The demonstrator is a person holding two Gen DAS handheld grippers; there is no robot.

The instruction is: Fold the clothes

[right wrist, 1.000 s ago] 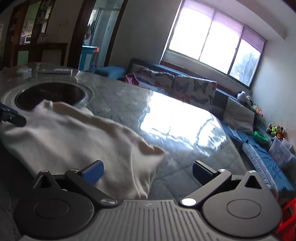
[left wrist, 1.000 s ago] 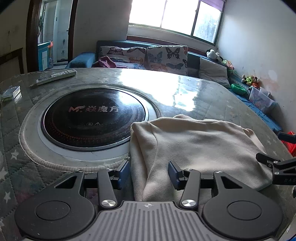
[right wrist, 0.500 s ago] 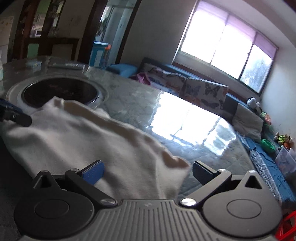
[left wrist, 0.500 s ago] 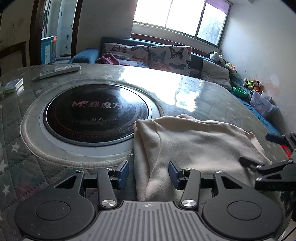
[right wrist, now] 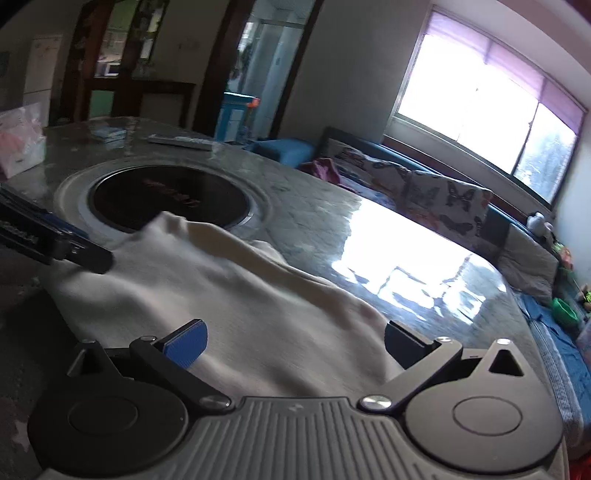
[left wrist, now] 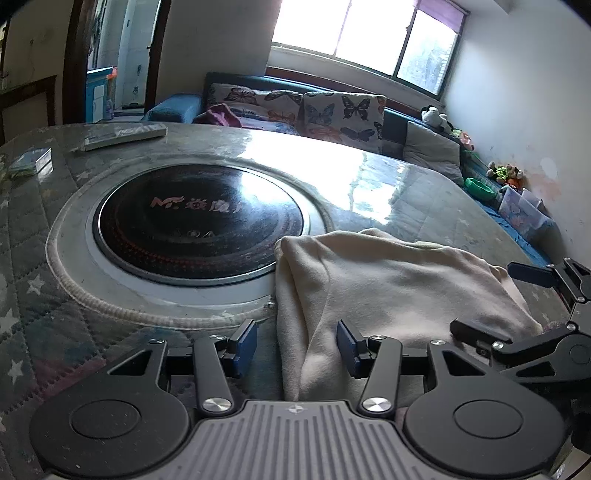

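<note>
Your left gripper (left wrist: 297, 345) straddles the near left edge of the cloth (left wrist: 388, 288) with jaws wide, and your right gripper (right wrist: 293, 339) gapes over its near right corner. Close too shallow and you pinch one layer only; the cloth, bunched at the table's (left wrist: 369, 177) near edge, touches the hob (left wrist: 199, 225) rim and may drag onto it.

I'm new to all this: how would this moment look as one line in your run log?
task: fold clothes | cream garment flat on table | left gripper open at near edge | right gripper open over garment | nothing gripped

Bright window (left wrist: 365, 33) above a butterfly-cushioned sofa (left wrist: 295, 103), white walls.
</note>
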